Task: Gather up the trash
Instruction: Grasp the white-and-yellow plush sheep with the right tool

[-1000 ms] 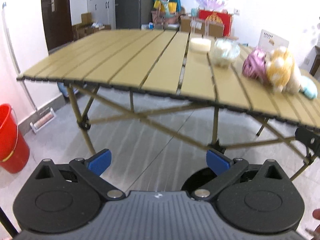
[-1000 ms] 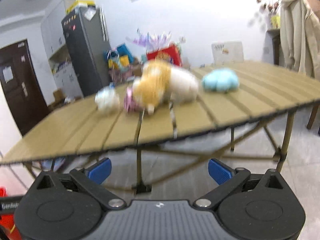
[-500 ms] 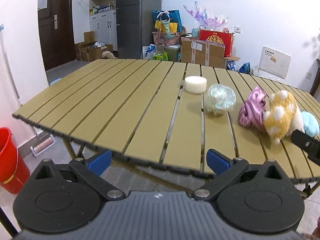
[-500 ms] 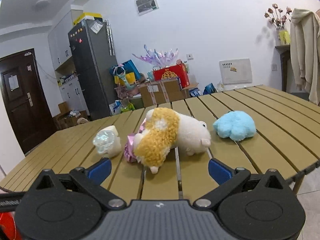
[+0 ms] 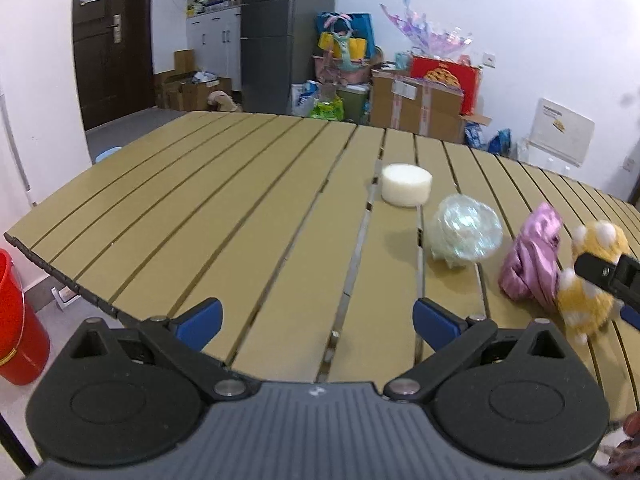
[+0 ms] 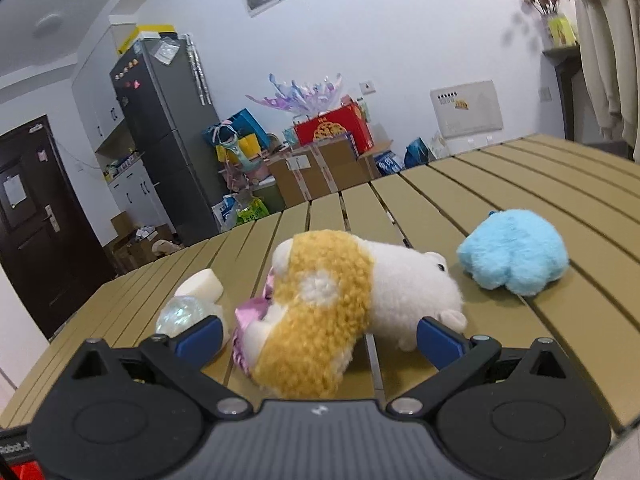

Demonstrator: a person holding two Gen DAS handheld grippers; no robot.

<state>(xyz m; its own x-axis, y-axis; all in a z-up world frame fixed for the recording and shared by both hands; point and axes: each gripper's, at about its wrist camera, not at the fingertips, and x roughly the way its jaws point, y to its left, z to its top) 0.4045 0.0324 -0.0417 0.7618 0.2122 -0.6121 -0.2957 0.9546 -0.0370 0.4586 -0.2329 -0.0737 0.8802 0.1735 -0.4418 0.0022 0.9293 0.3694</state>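
Left wrist view: crumpled clear wrapper [image 5: 464, 236] on counter [image 5: 224, 216], just beside pink foil scrap [image 5: 530, 258], white foam puck [image 5: 406, 184] behind. Left gripper [image 5: 316, 320] open, empty, short of wrapper. Right gripper [image 6: 320, 338] open, straddling yellow-white plush [image 6: 340, 304] (not trash). Advise centring on wrapper, closing gently. Red bucket [image 5: 18, 320] at floor left: likely bin.

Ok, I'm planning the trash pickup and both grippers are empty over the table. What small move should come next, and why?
Probably ease the left gripper forward and a little right toward the crumpled clear plastic ball. It looks like trash, lies apart from the white foam disc and pink wrapper, and the jaws stand open. The right gripper faces a plush toy, not obvious trash.
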